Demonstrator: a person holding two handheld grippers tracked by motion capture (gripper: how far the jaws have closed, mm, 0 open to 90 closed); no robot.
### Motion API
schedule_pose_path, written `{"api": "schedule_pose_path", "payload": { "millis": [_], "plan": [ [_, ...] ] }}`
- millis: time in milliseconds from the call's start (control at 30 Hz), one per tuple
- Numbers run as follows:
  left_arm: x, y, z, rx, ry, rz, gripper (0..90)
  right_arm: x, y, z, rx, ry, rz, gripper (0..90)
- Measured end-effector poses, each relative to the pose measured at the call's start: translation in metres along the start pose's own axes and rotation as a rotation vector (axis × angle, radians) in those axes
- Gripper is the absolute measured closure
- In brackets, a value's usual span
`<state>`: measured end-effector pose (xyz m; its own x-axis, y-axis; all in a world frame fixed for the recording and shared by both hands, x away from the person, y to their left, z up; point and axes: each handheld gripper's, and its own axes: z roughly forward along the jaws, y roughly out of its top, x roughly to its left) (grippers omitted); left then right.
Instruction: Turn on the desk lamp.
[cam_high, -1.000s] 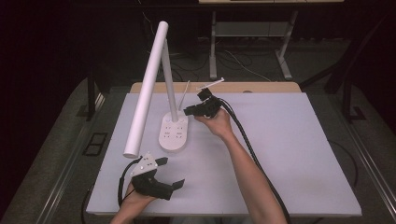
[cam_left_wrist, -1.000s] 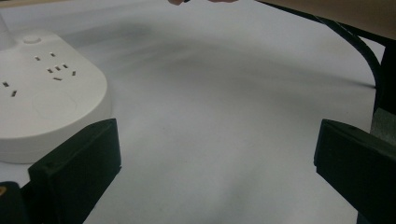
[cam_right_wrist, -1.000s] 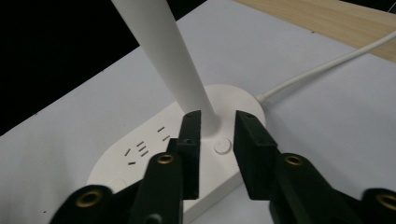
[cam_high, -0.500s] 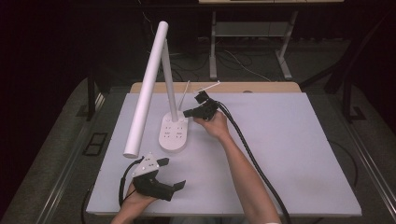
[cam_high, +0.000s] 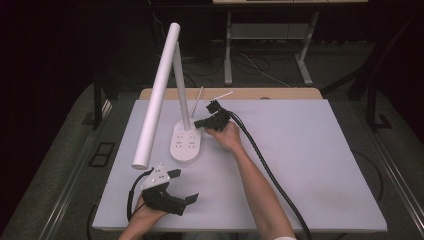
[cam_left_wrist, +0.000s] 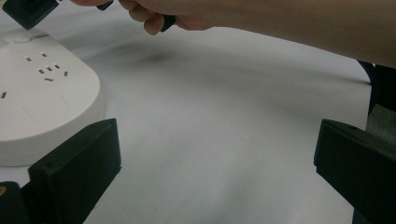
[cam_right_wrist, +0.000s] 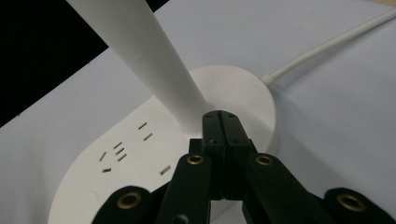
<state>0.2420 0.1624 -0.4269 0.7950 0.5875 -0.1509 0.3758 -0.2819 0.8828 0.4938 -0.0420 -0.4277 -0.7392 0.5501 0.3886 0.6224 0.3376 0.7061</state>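
White smooth plastic lamp base (cam_right_wrist: 140, 154), rounded, slotted sockets; right gripper (cam_right_wrist: 219, 122) jaws together at tapered stem (cam_right_wrist: 154, 60); left gripper (cam_high: 181, 186) jaws apart.

Lab: bare test table (cam_high: 310, 165), trailing cables (cam_high: 250, 62)

The high view looks forward and down over the whole tabletop (cam_high: 310, 165), while both tongs' cameras sit low and close, sharing the white lamp base (cam_high: 186, 145) (cam_left_wrist: 42, 98) (cam_right_wrist: 140, 154).
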Motion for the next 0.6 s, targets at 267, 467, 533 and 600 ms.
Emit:
{"api": "schedule_pose_path", "payload": {
  "millis": [267, 467, 533, 600],
  "plan": [
    [-0.0010, -0.0002, 0.0010, 0.002, 0.002, 0.002, 0.0, -0.0009, -0.0021, 0.0059, 0.003, -0.004, 0.000, 89.6],
    [-0.0004, -0.0001, 0.0003, -0.001, 0.006, 0.000, 0.0, -0.0013, -0.0034, 0.0075, -0.008, 0.004, -0.007, 89.8],
    [-0.0006, -0.0001, 0.0002, 0.000, 0.005, 0.001, 0.0, -0.0019, -0.0036, 0.0078, -0.014, -0.005, -0.011, 89.8],
    [-0.0009, -0.0001, 0.0004, 0.001, 0.005, 0.004, 0.0, -0.0028, -0.0040, 0.0081, -0.018, -0.005, -0.002, 89.8]
  ]
}}
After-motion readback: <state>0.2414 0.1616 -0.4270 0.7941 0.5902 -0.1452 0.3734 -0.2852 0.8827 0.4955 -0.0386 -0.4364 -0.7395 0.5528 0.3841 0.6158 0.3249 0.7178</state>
